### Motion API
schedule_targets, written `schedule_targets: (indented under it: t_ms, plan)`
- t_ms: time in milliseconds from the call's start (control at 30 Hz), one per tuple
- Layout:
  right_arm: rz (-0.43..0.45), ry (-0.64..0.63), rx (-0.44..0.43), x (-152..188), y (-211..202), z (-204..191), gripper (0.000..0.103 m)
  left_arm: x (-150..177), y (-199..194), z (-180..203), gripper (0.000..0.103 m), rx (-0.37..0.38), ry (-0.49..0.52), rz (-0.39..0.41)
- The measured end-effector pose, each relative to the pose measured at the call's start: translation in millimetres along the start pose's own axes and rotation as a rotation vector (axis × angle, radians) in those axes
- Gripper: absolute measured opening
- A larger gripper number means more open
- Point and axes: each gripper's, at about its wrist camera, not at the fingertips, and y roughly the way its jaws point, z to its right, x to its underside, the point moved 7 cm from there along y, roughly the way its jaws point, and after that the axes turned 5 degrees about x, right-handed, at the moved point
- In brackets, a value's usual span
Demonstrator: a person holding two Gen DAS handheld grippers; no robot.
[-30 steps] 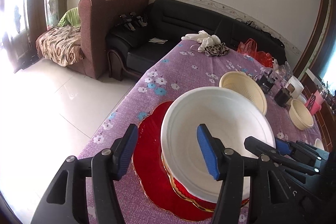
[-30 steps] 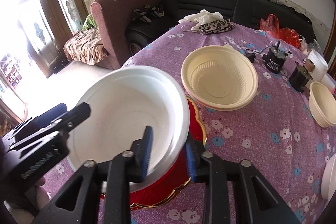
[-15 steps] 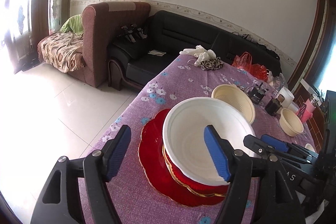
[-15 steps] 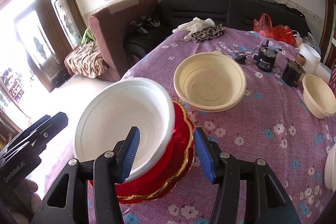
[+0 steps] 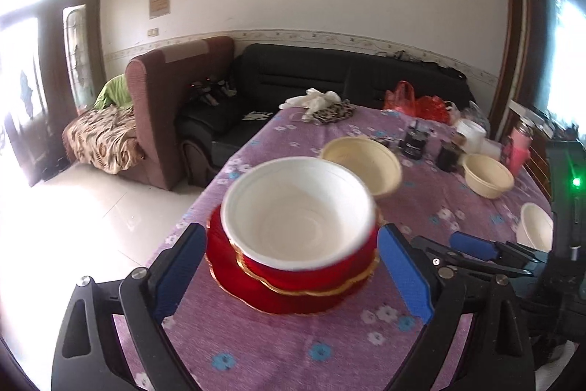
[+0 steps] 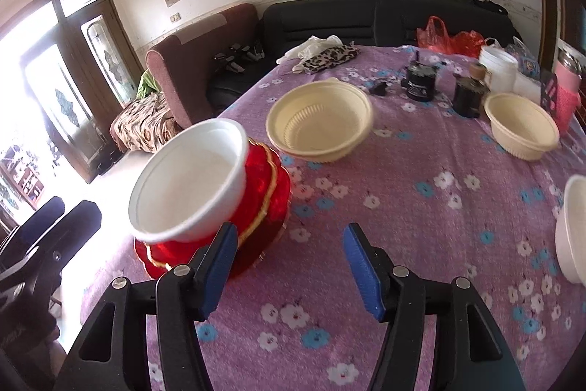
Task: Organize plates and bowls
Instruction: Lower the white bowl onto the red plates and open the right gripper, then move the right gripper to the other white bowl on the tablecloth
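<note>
A white foam bowl (image 5: 296, 211) (image 6: 190, 182) sits nested on a red stack of gold-rimmed plates (image 5: 293, 284) (image 6: 263, 193) near the table's left edge. My left gripper (image 5: 291, 237) is drawn back from the stack, its jaws opening wide. The stack shows between its blue pads, but they do not touch it. My right gripper (image 6: 289, 233) stands to the right of the stack, its jaws opening over bare cloth with nothing between them. A large cream bowl (image 6: 318, 123) and a smaller cream bowl (image 6: 523, 127) stand farther back. Another white bowl (image 6: 571, 229) is at the right edge.
The purple flowered tablecloth (image 6: 421, 226) covers the table. Two black jars (image 6: 421, 83), a white tub (image 6: 498, 68), a pink cup (image 6: 566, 94), a red bag (image 6: 450, 39) and cloths (image 6: 322, 52) crowd the far side. The floor drops away on the left.
Both grippers have let go of the white bowl's rim, widened their jaws and pulled back. The bowl now rests on the red stack.
</note>
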Motion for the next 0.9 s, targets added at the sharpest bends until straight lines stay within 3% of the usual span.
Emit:
schedule_targets:
  t_ms: [500,900]
  plan:
    - [0.035,0.16,0.052,49.1,-55.4,106.3,0.069,12.3,-39.8,90.4,0.094,-0.011,0.18,0.076]
    - [0.05,0.227,0.078,64.8,-71.3,155.6,0.07,27.6,-32.9,140.4,0.094,0.014,0.298,0.049]
